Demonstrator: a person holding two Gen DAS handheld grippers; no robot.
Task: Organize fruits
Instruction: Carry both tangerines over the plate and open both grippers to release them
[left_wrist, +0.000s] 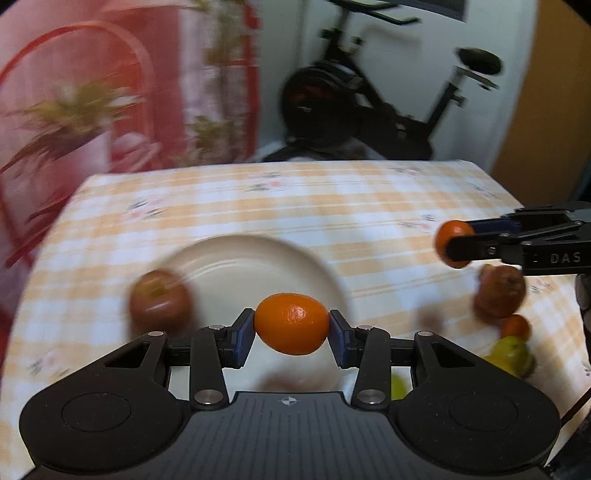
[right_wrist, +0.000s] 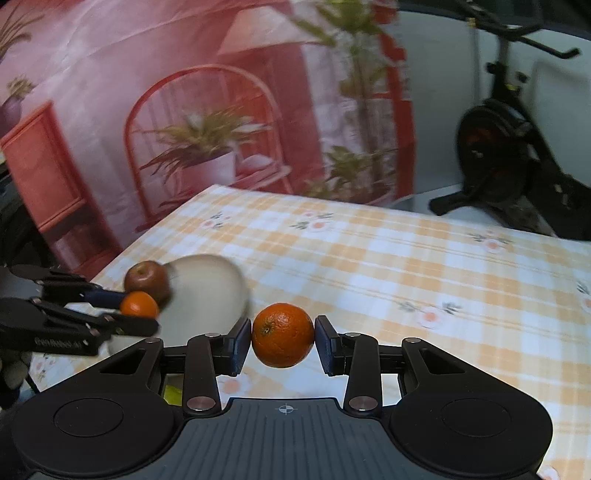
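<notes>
Both hands loaded at once! On the left, the left gripper (left_wrist: 291, 334) has its pads pressed on the two ends of an oval orange fruit (left_wrist: 291, 324), jaws narrowed right down to the fruit's length and carrying it in the air over the near rim of the cream plate (left_wrist: 258, 254). That end-to-end pinch makes sense to me: a smooth little oval would likely squirt out of a sideways squeeze. The plate sits toward the table's left edge, and a brownish-red apple (left_wrist: 160, 301) rests on its left rim, so I read the plate as the collecting spot and this fruit as next in.

Moving right, the right gripper (right_wrist: 283, 336) is clamped across the sides of a round orange (right_wrist: 283, 335), stem end facing the camera, jaws only as wide as the fruit, held clear above the cloth near the table's front edge. It looks parked in the air, waiting its turn, though that is my guess.

Further right, near the right front corner, a second brownish fruit (left_wrist: 500, 291), a small orange one (left_wrist: 516, 326) and yellow-green fruit (left_wrist: 511, 354) cluster together, unsorted.

The table wears an orange-and-white checked cloth (right_wrist: 406, 266) with little flowers. Behind it hangs a pink-red printed backdrop (right_wrist: 147, 92) with painted chairs and plants, and to the right an exercise bike (left_wrist: 369, 107) stands against a white wall.
</notes>
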